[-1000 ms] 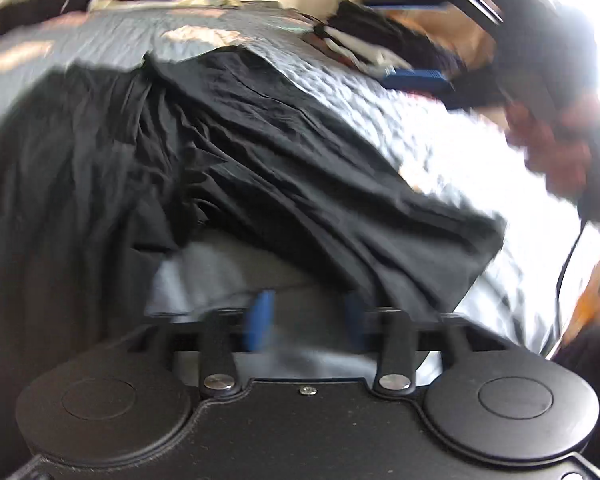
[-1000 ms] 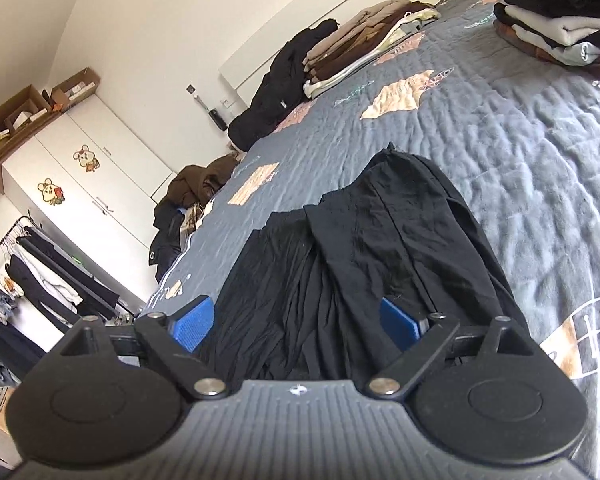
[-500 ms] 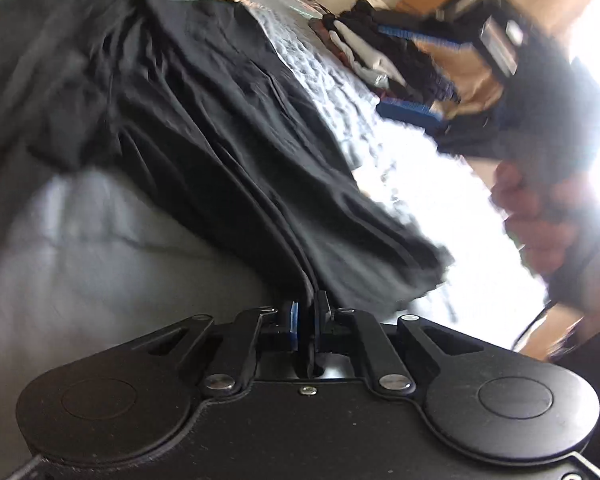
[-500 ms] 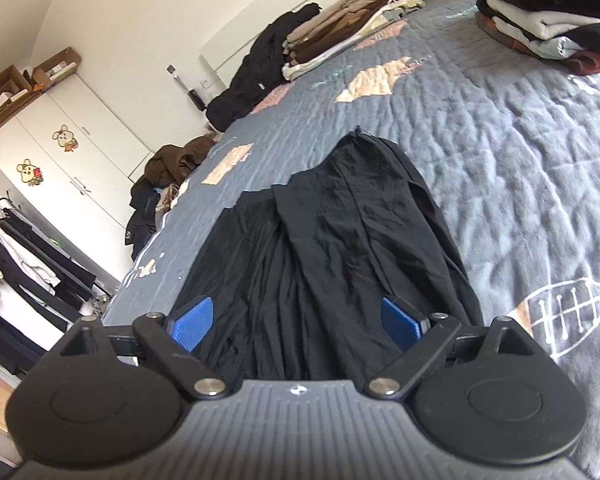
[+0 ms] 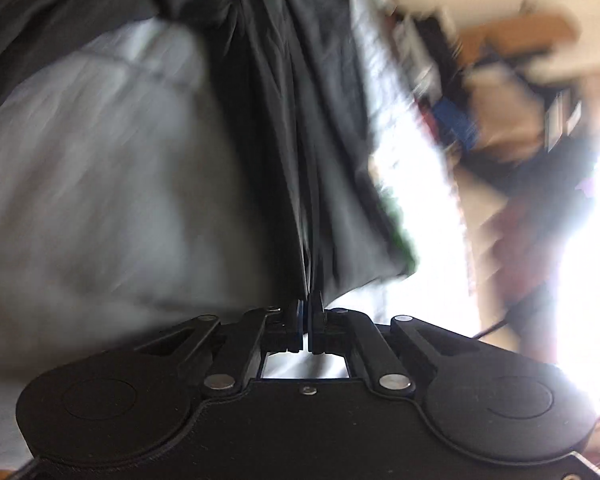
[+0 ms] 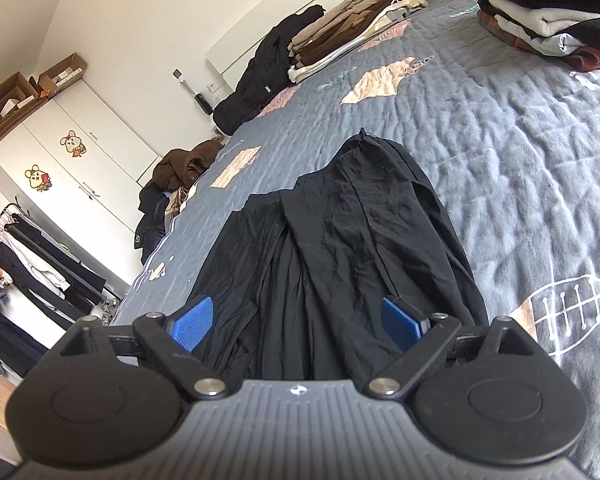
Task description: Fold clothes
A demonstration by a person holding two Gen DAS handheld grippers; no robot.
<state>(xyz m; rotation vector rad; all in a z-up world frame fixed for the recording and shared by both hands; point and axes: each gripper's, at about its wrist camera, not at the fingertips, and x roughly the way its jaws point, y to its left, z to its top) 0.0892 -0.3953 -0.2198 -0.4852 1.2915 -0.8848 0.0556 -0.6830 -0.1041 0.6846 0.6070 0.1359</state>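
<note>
A black garment (image 6: 340,264) lies crumpled lengthwise on the grey quilted bed (image 6: 520,152). In the left wrist view, which is blurred by motion, the same black garment (image 5: 296,128) rises taut from my left gripper (image 5: 305,308), which is shut on a fold of its edge. My right gripper (image 6: 296,322) is open just above the near end of the garment, its blue pads (image 6: 192,322) spread wide with cloth below them and nothing pinched.
Folded clothes stack (image 6: 552,20) sits at the bed's far right; another pile (image 6: 352,28) and a black jacket (image 6: 268,72) lie at the far edge. A white wardrobe (image 6: 60,168) and clothes rack (image 6: 28,256) stand left. A person's hand shows blurred (image 5: 520,232).
My left gripper went from open to shut on the garment's edge and is lifting it, pulling the cloth taut. The right gripper stayed open, drifting slightly over the garment.
</note>
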